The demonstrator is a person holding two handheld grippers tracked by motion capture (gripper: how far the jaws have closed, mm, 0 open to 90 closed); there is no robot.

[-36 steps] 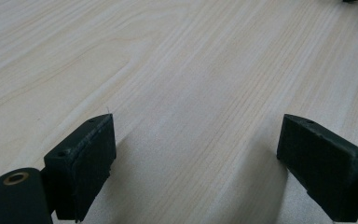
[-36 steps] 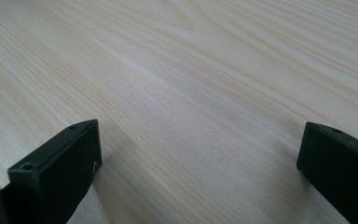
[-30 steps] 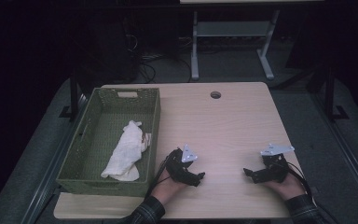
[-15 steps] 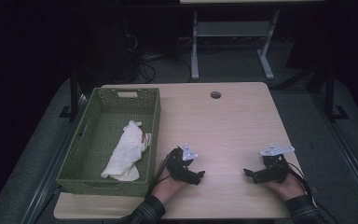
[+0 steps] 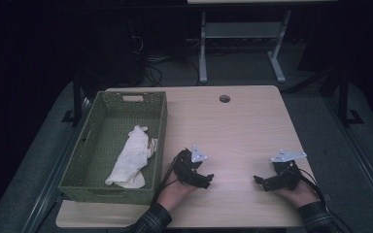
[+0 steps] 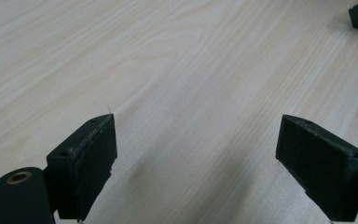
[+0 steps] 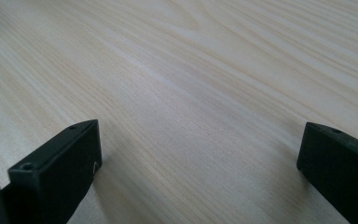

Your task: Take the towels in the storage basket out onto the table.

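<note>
Both wide-open claws, left claw (image 5: 205,180) and right claw (image 5: 261,182), rest empty near the surface's (image 5: 243,126) front edge, the cloth (image 5: 131,158) already in the basket (image 5: 161,121).

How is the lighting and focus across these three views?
High view: dim, surroundings nearly black, table lit, cloth in the green basket pale but readable. Left gripper view: bright, wood grain sharp, near tongs slightly soft. Right gripper view: bright, tongs blurred at the edges.

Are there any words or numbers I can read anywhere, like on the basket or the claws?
None. The green basket, the white cloth, the wooden table, the left claw and the right claw show no words, numbers or signs.
</note>
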